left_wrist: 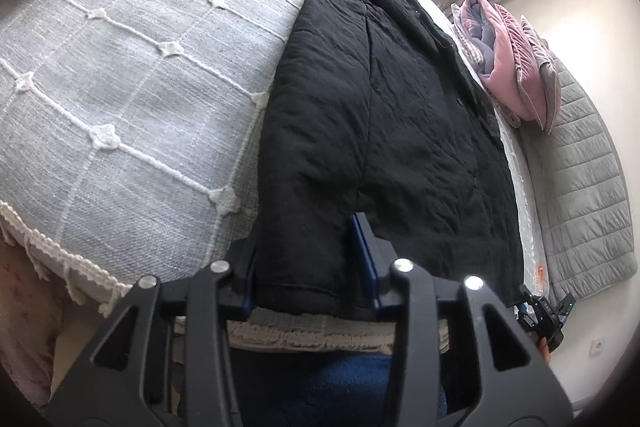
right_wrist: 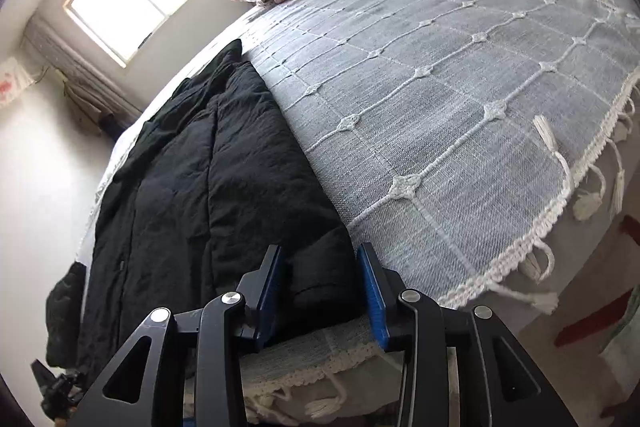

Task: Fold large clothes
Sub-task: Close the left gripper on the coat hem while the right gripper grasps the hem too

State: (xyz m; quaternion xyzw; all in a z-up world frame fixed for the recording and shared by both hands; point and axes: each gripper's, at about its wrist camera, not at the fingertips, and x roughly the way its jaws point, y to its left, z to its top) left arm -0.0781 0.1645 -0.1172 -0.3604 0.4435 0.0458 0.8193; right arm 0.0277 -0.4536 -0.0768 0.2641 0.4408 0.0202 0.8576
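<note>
In the left wrist view the black coat (left_wrist: 384, 131) lies flat on the grey bedspread (left_wrist: 120, 87), with folded pink bedding (left_wrist: 508, 63) beyond the coat near the window; the left gripper (left_wrist: 310, 263) sits low at the coat's hem, jaws apart around it. In the right wrist view the bedspread (right_wrist: 460, 115) spreads beside the coat (right_wrist: 208, 179), and the right gripper (right_wrist: 320, 291) straddles its near corner, jaws apart.
</note>
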